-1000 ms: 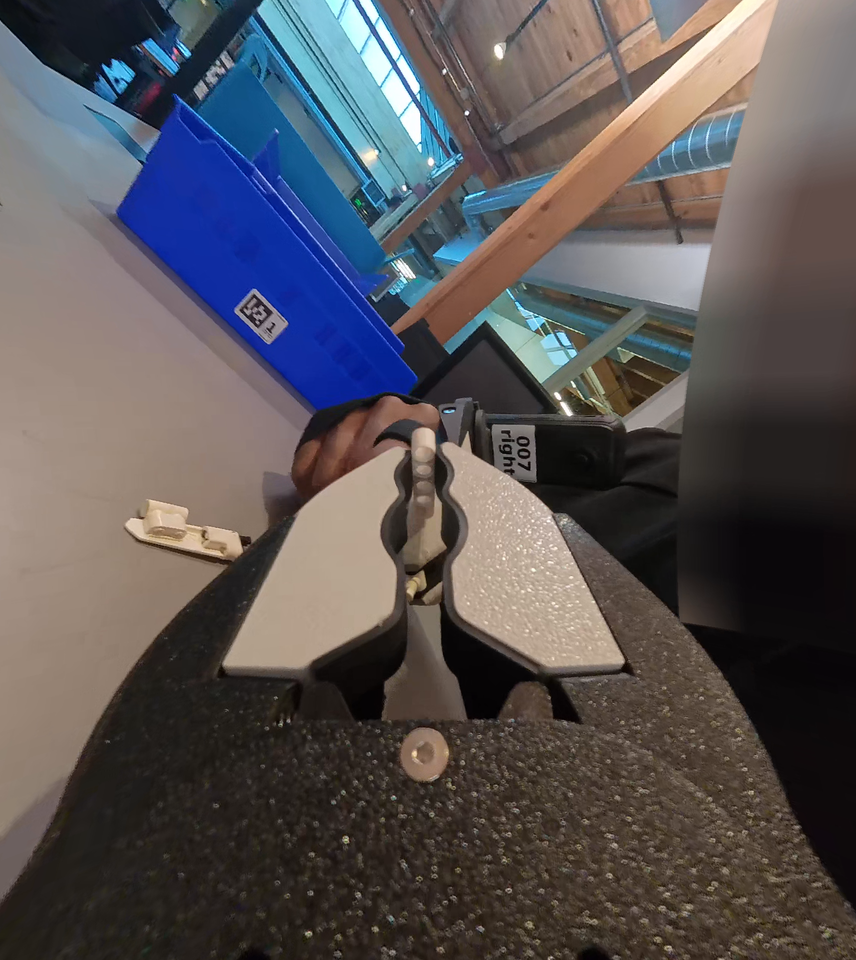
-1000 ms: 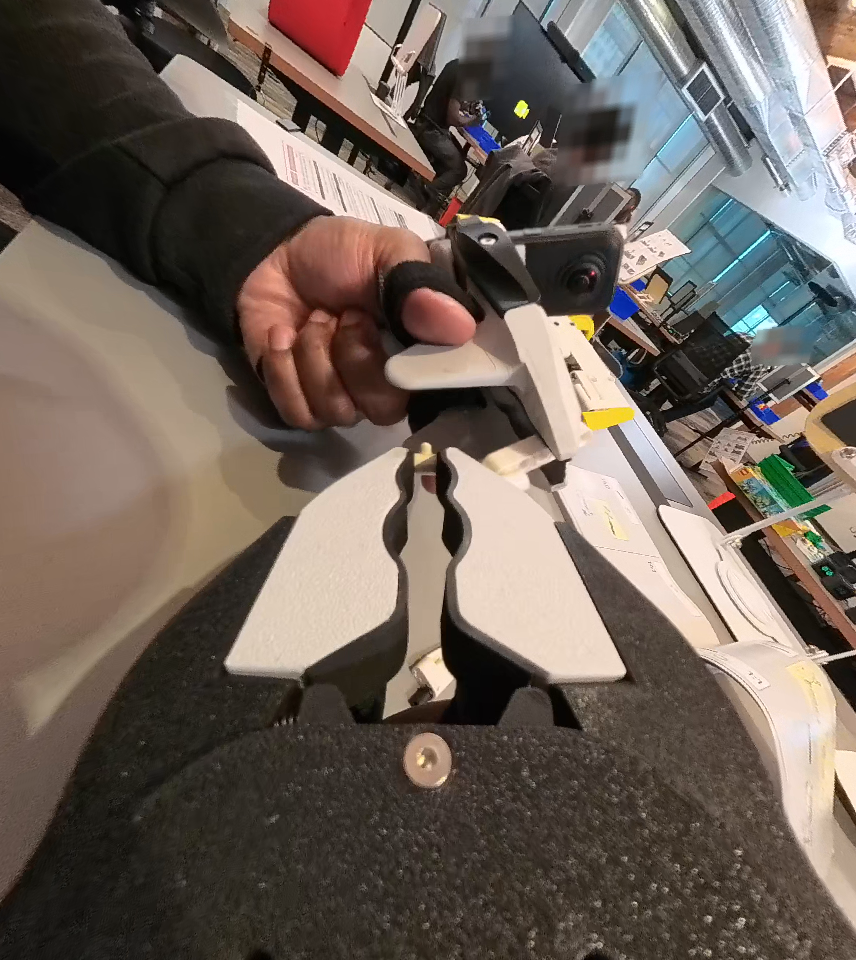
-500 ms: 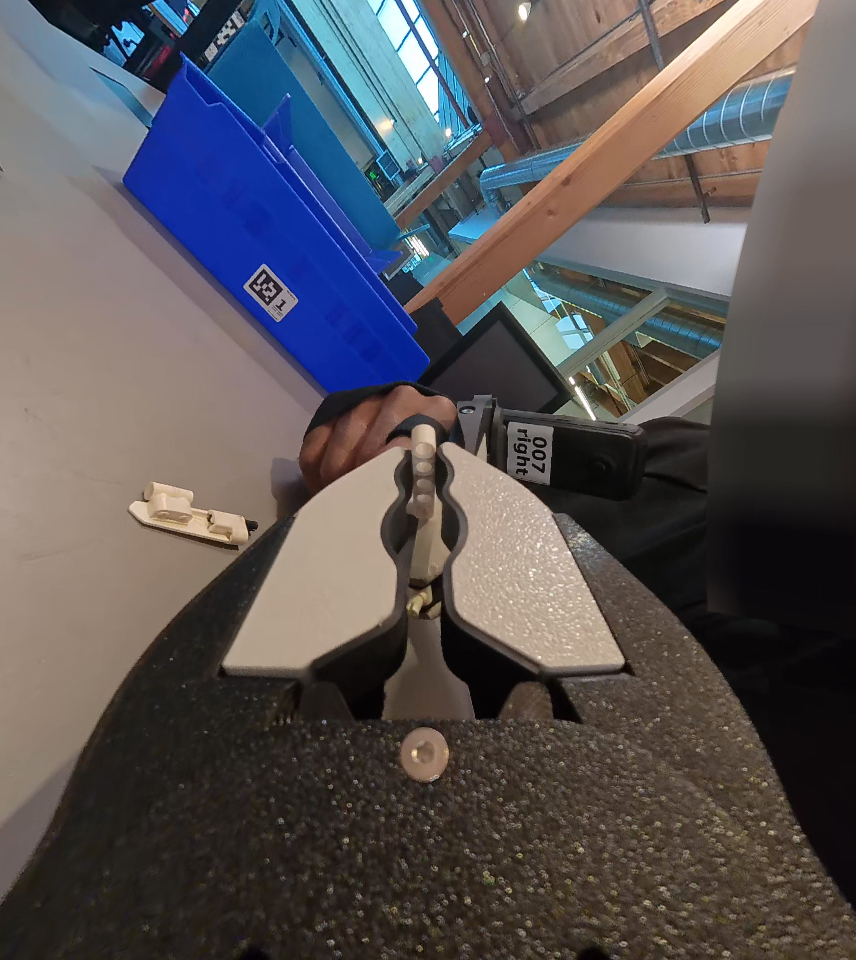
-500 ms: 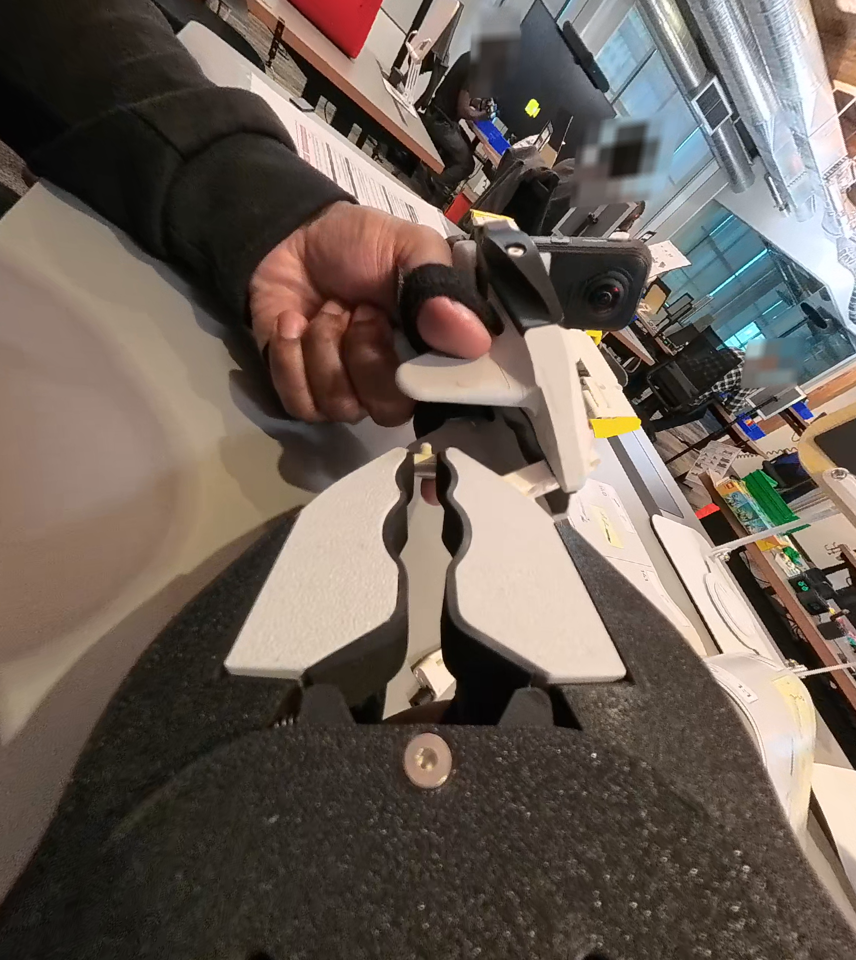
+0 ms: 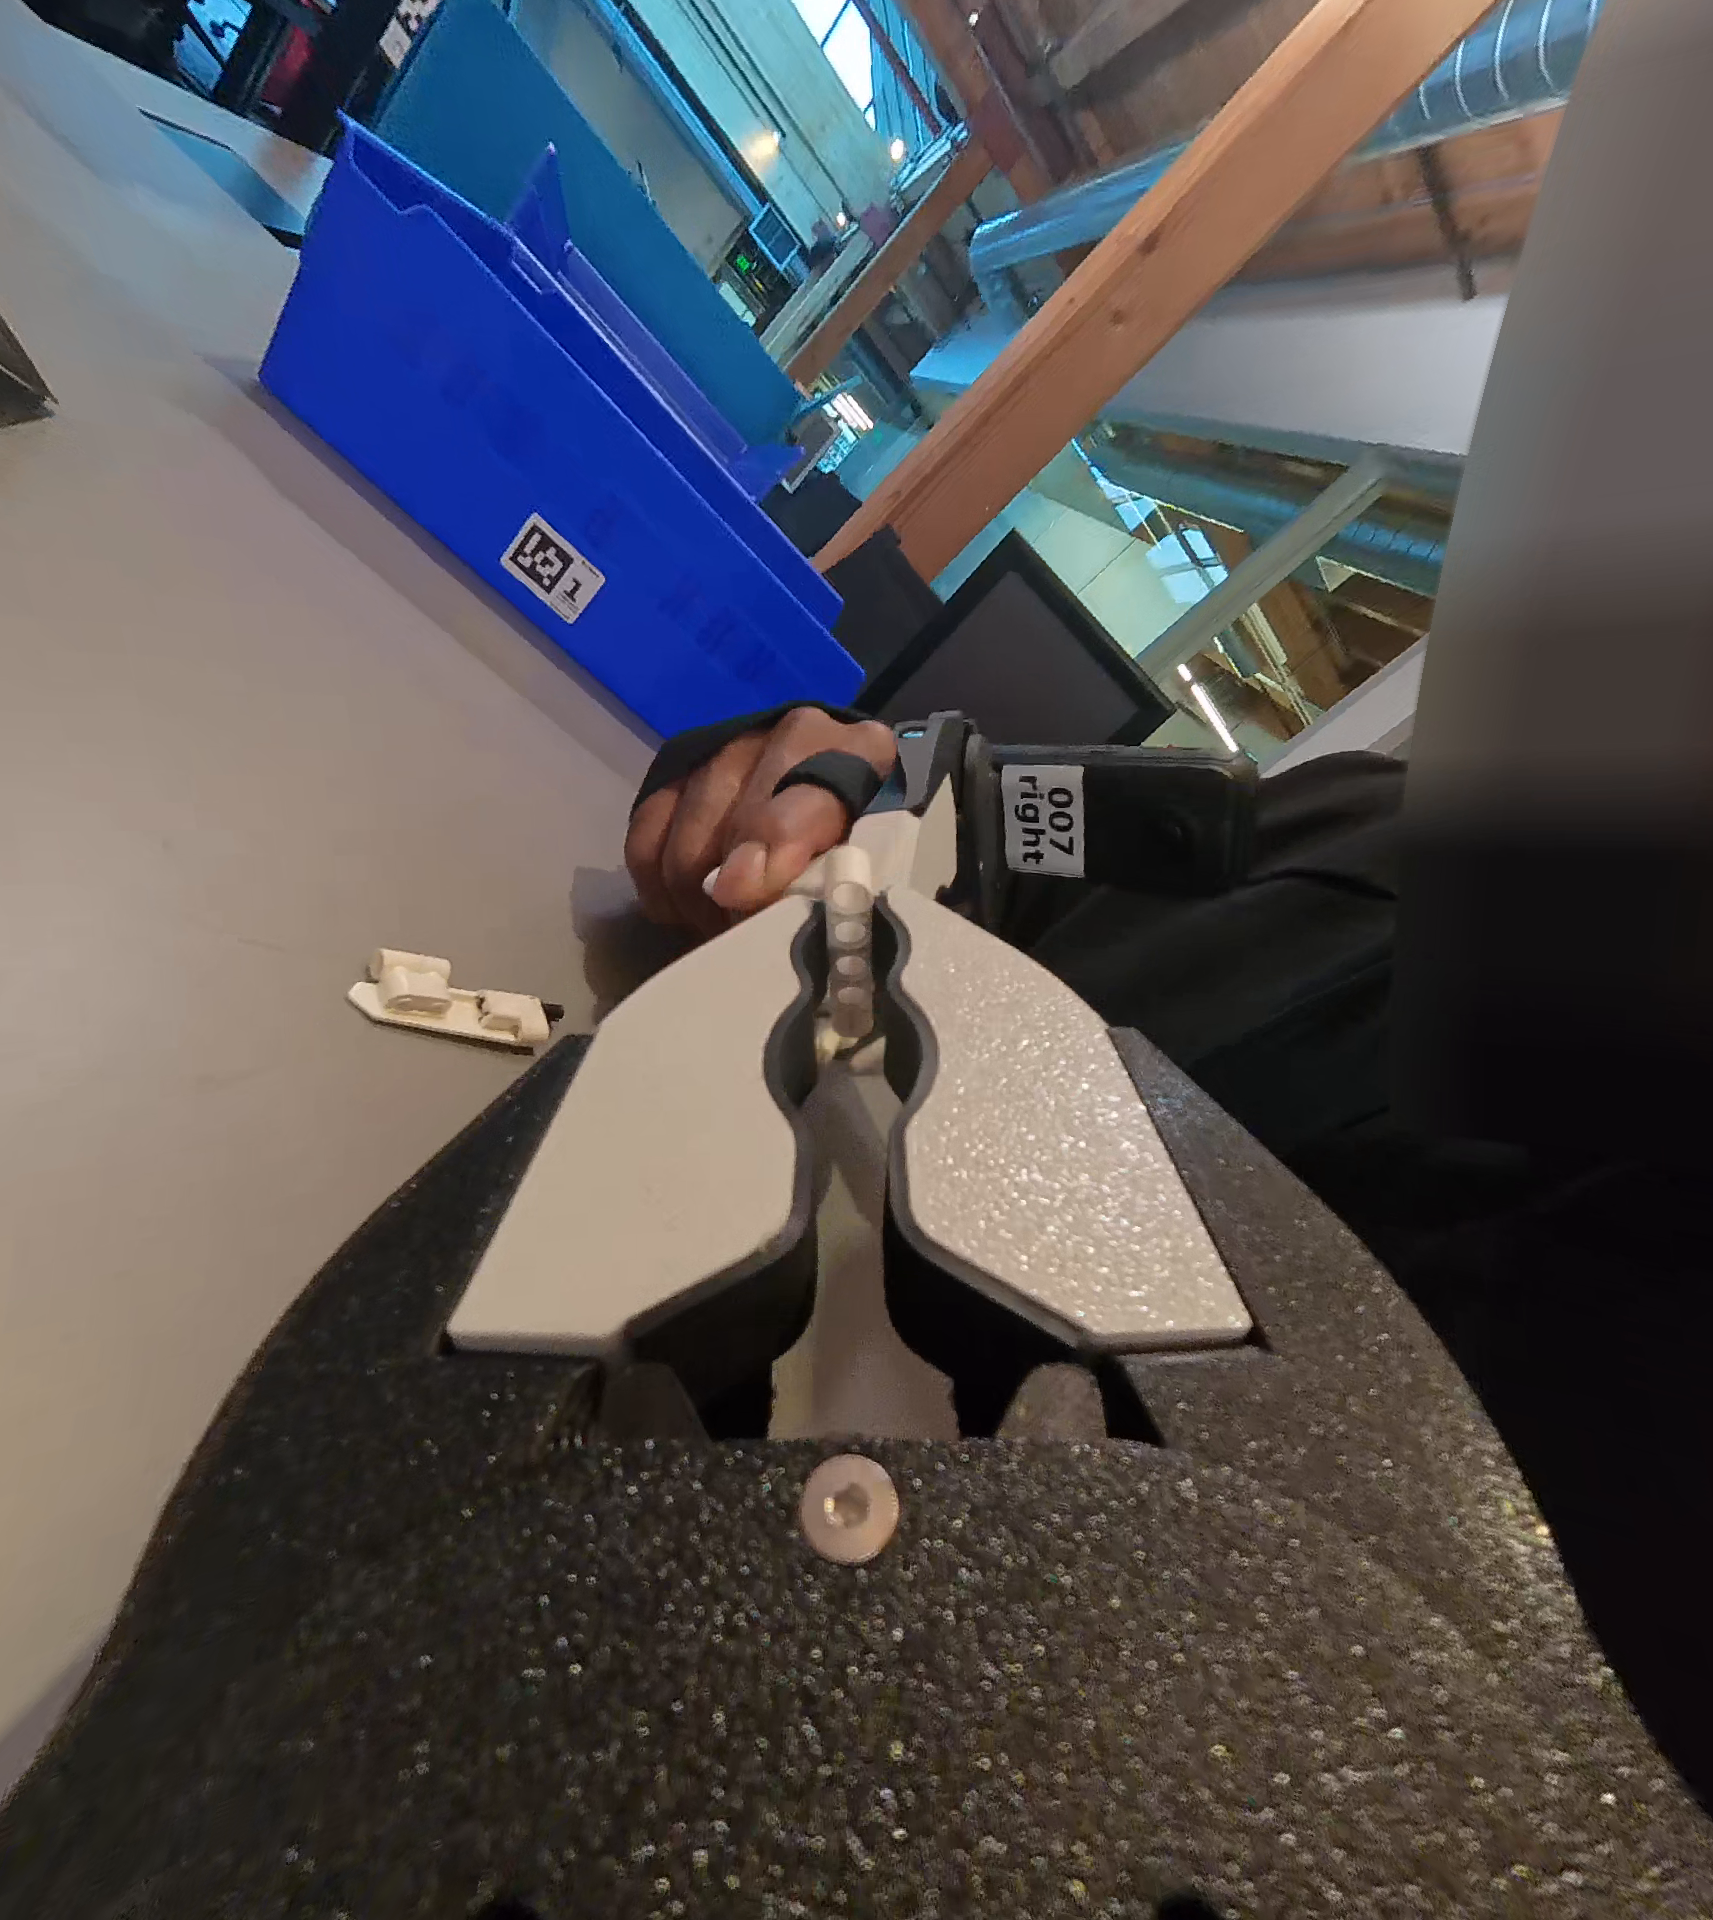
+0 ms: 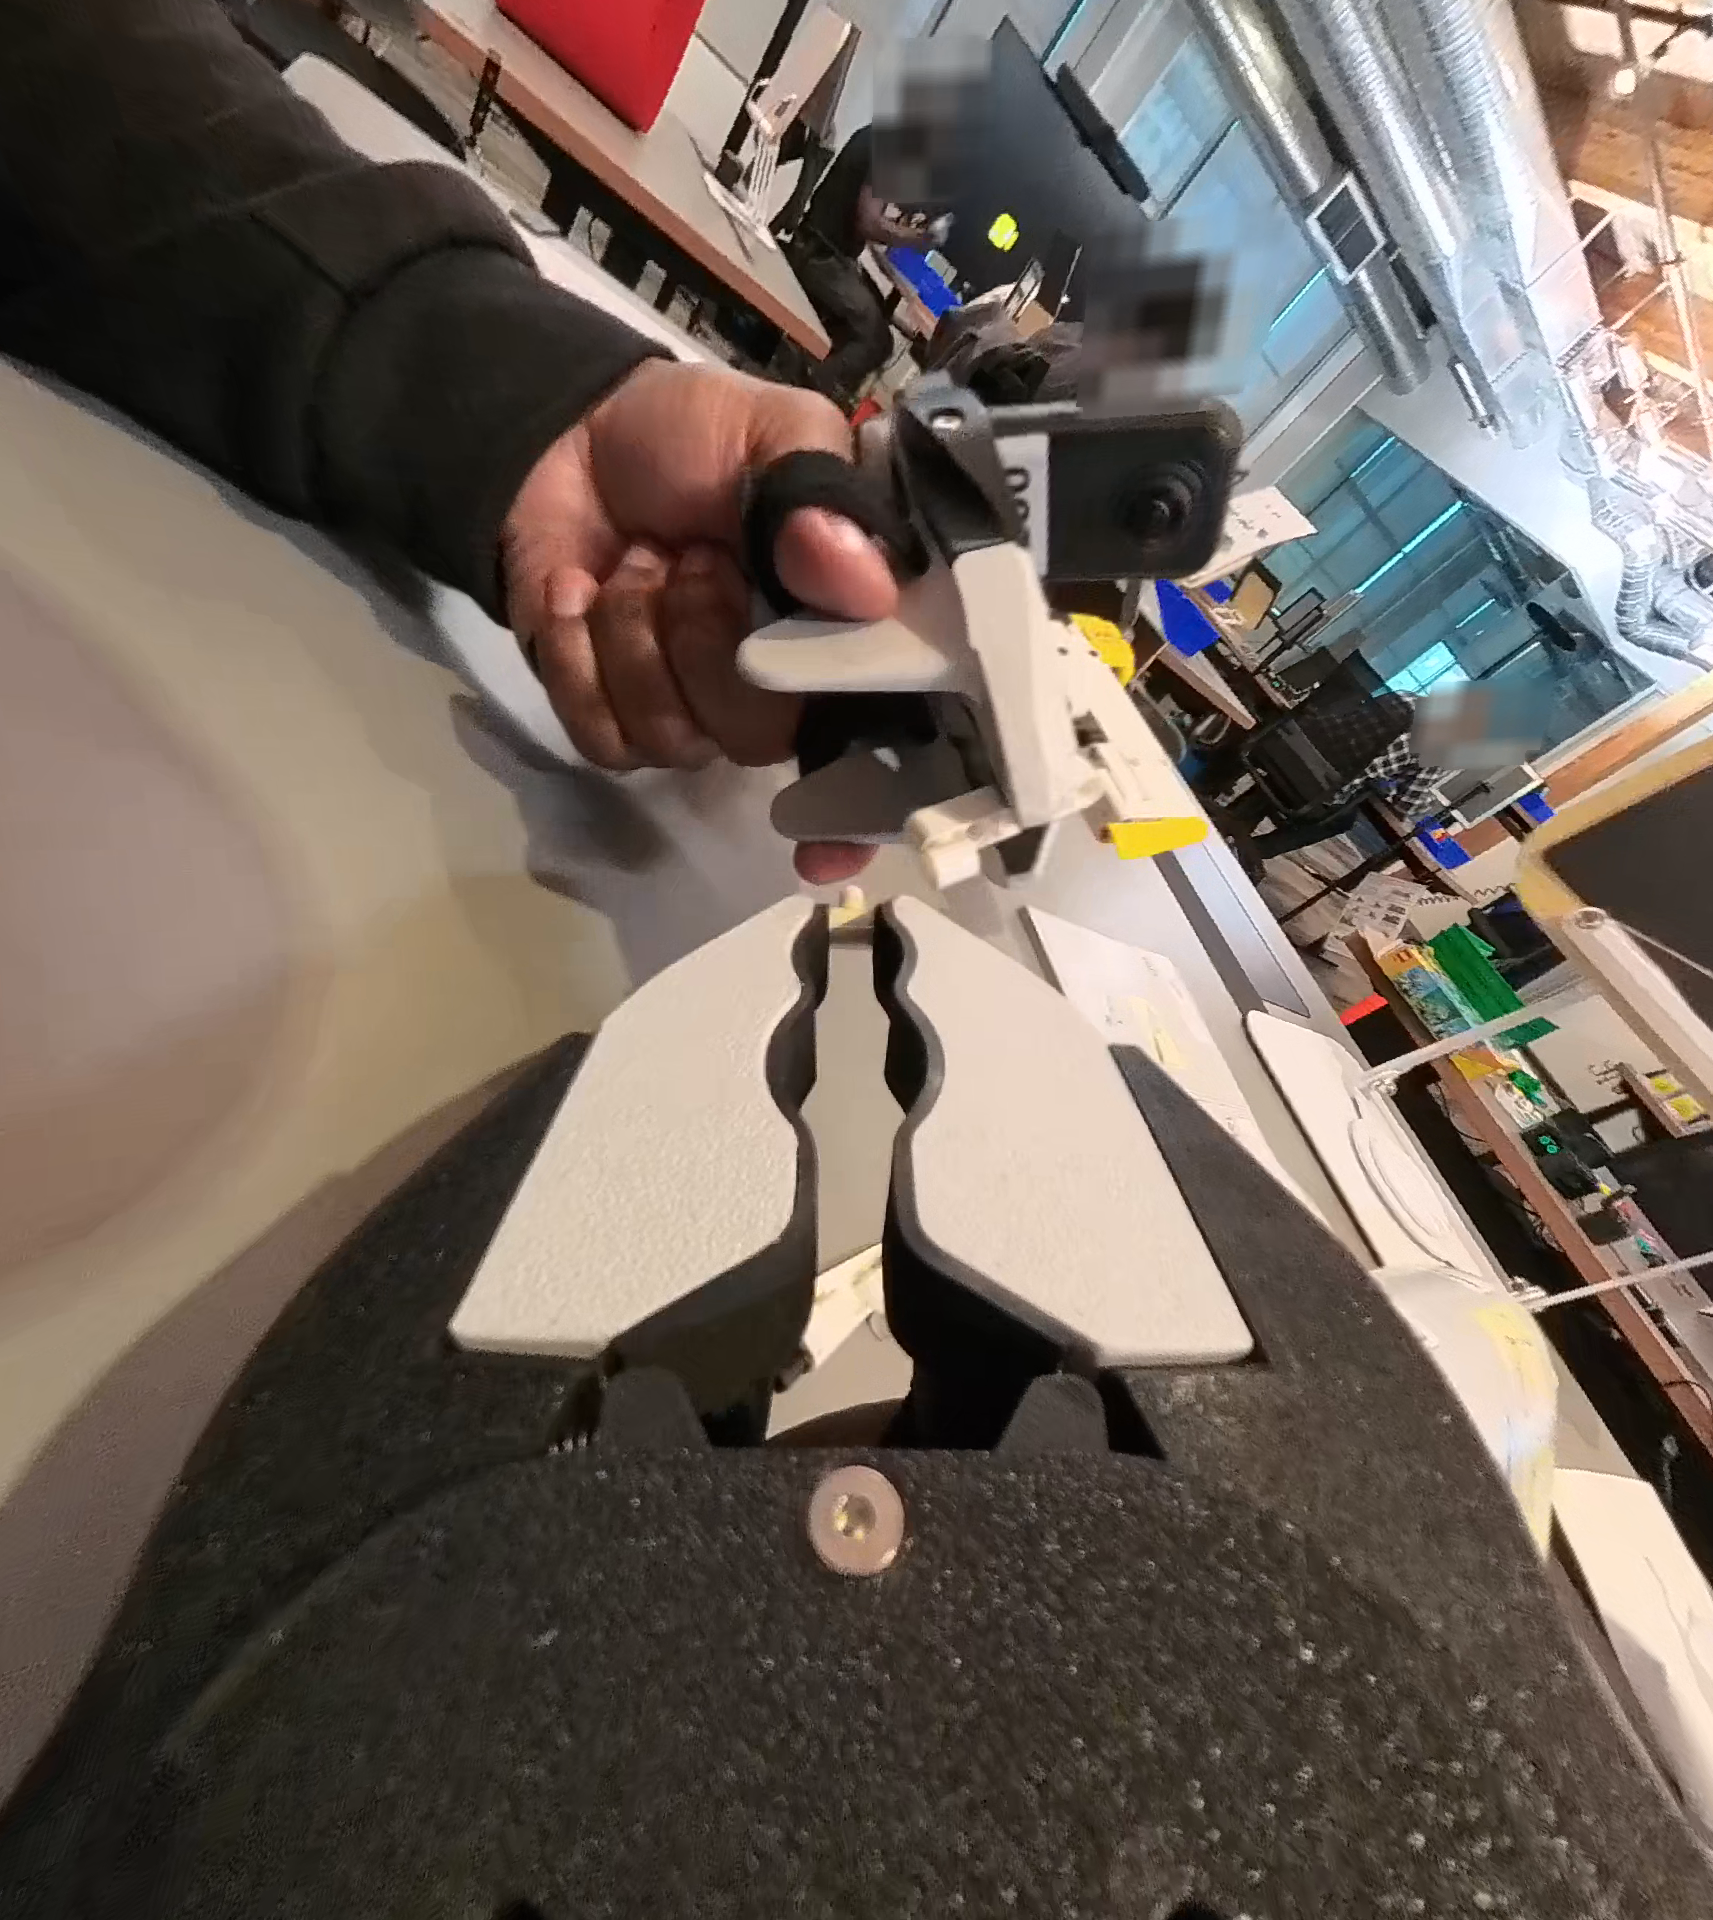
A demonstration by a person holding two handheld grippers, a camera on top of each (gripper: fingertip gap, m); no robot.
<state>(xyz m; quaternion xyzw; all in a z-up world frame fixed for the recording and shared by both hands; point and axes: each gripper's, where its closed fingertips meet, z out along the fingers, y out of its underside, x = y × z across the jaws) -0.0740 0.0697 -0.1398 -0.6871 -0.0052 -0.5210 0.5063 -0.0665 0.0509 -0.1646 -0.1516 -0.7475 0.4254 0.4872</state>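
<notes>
Grey table in a big workshop, wooden beams overhead, blue bin at the far side. Left tool is narrow, clamped on a white perforated strip that stands up between its fingers, top end poking out. Right tool is narrow too, gripping a small pale piece right at the fingertips; how much of it is inside I cannot tell. Both tools face each other, close. A hand holds the left tool; another hand holds the right one, just behind the strip. White flat part lies loose on the table, left of the left tool.

Risks: tip-only grip on the pale piece looks marginal, so any sideways push could pop it out. Strip could pivot in the left fingers if pushed off-axis. Tools could knock together. An elbow sweep might shove the flat part away.
</notes>
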